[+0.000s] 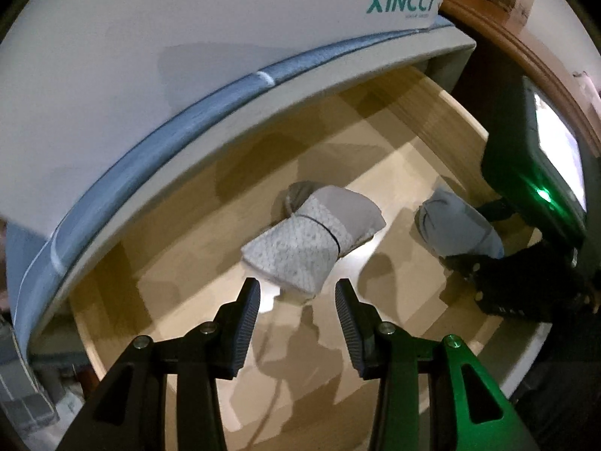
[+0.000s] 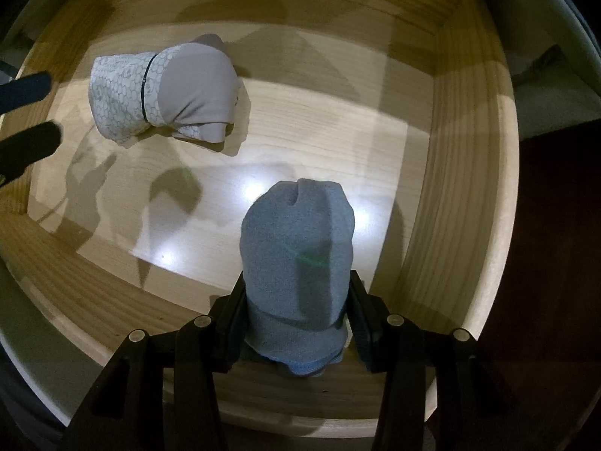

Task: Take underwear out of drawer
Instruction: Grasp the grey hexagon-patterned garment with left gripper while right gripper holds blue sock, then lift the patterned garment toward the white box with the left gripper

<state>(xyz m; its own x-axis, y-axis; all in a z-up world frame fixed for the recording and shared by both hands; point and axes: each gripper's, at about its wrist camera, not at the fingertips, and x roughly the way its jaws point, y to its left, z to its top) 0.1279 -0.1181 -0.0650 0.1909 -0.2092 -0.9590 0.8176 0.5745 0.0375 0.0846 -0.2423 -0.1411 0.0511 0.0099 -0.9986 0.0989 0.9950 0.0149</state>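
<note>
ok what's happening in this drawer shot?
A person is emptying a wooden drawer with two handheld grippers. The right tool is closed on the rolled blue-grey underwear, low in the drawer. The left tool is open just short of the grey patterned roll, which lies untouched on the drawer floor.

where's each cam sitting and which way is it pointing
Left wrist: on the left gripper, aimed steeply down into the wooden drawer at the patterned grey roll; its open fingers show.
Right wrist: on the right gripper, aimed straight down, shut on the blue-grey roll.
Shared: both rolls, the drawer, and each other's gripper.
</note>
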